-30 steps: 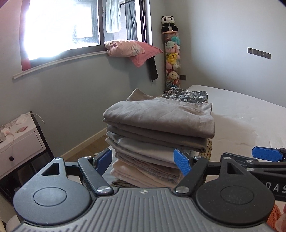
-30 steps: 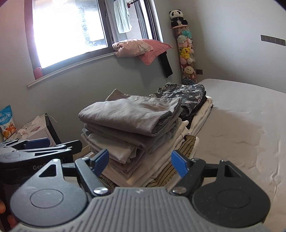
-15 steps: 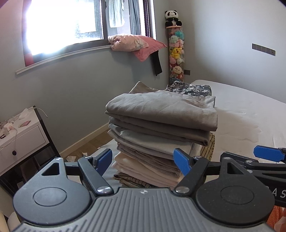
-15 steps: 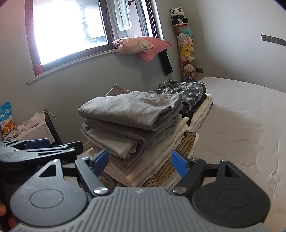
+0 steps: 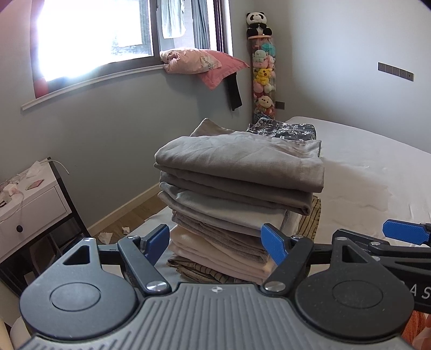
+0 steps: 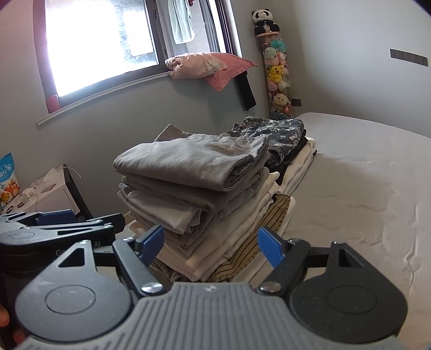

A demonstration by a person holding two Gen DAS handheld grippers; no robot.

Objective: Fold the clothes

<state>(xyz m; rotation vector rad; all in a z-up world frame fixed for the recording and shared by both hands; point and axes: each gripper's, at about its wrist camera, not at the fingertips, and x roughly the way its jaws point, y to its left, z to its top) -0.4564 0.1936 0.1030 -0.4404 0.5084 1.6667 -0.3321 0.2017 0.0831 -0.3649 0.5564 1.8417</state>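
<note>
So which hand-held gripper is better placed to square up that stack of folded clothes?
Probably the left hand-held gripper: open, it faces the stack head-on. The right hand-held gripper, also open, views it off to its left, facing more toward the bare bed.

Pink pillow point(image 5: 204, 63) on windowsill; plush-toy column point(image 5: 263, 80) (panda point(image 5: 257, 23) on top); white nightstand point(image 5: 29, 204); snack bag point(image 6: 7, 177).
</note>
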